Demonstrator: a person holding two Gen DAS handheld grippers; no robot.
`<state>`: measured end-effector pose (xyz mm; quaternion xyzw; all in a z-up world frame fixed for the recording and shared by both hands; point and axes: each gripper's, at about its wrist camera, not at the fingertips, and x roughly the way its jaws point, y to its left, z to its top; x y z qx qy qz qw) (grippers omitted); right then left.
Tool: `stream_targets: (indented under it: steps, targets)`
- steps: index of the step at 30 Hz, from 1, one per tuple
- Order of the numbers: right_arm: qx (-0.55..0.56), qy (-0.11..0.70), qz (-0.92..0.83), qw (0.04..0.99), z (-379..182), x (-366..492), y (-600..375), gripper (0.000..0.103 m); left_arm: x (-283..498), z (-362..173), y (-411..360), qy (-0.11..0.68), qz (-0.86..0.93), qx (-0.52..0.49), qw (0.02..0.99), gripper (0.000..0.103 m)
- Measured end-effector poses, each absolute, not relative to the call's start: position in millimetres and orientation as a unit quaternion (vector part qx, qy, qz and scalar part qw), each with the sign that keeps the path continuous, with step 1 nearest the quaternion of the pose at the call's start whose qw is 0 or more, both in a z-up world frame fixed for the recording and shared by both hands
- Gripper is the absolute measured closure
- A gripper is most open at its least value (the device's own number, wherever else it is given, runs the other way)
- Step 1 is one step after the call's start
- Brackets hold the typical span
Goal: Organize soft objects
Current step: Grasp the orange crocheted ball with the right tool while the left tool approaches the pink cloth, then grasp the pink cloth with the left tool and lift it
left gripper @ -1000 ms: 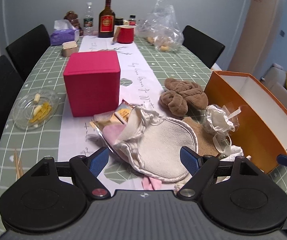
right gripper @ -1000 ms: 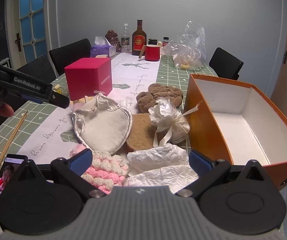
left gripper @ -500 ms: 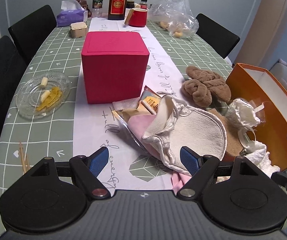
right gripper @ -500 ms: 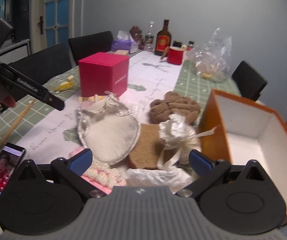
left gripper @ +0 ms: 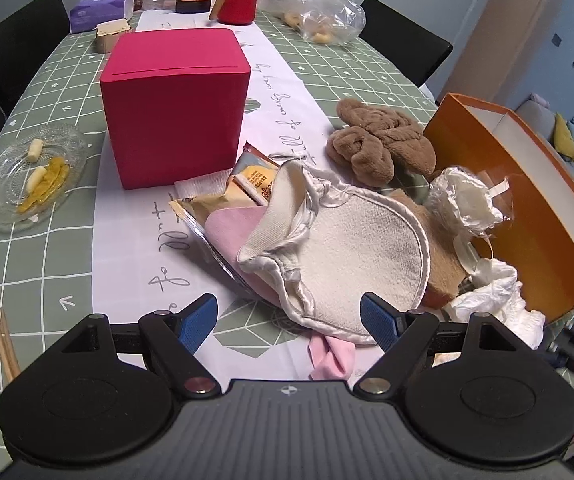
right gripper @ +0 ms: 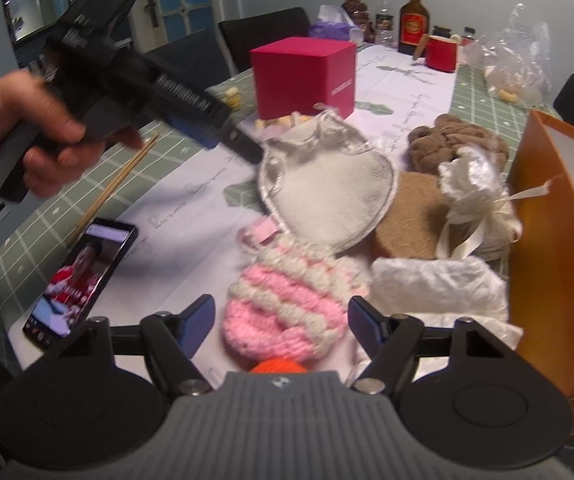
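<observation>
Table runner (left gripper: 127, 240) bare left of mitt (left gripper: 351, 248).

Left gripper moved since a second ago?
Yes. Left gripper has dropped toward the cream mitt; in its own view the red box looms closer.

Two boxes — one red (left gripper: 175, 104), one orange (left gripper: 527, 200) — two chopsticks (left gripper: 1, 332).

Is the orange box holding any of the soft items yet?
No, the orange box shows only its bare white inside, while the brown plush and cream mitt lie on the table beside it.
</observation>
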<state>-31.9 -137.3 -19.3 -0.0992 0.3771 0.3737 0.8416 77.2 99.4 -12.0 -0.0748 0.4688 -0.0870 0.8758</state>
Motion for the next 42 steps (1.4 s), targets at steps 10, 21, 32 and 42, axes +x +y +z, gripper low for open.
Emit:
stream_targets:
  steps: [10,21,32,42]
  targets:
    - [-0.155,0.388,0.378,0.826,-38.9,-50.2,-125.4,0.043,83.1,-34.6,94.8,0.489,-0.067,-0.075,0.866,0.008]
    - [-0.186,0.418,0.339,0.822,-49.0,-44.5,-135.8,0.055,86.0,-50.0,76.9,0.492,-0.051,-0.079,0.866,0.008]
    - [-0.189,0.422,0.339,0.819,-49.1,-42.6,-136.8,0.053,93.8,-59.4,88.6,0.463,-0.047,-0.214,0.859,0.039]
    - [-0.188,0.421,0.337,0.821,-48.3,-41.3,-138.9,0.053,88.2,-39.9,101.3,0.459,-0.060,-0.228,0.856,0.097]
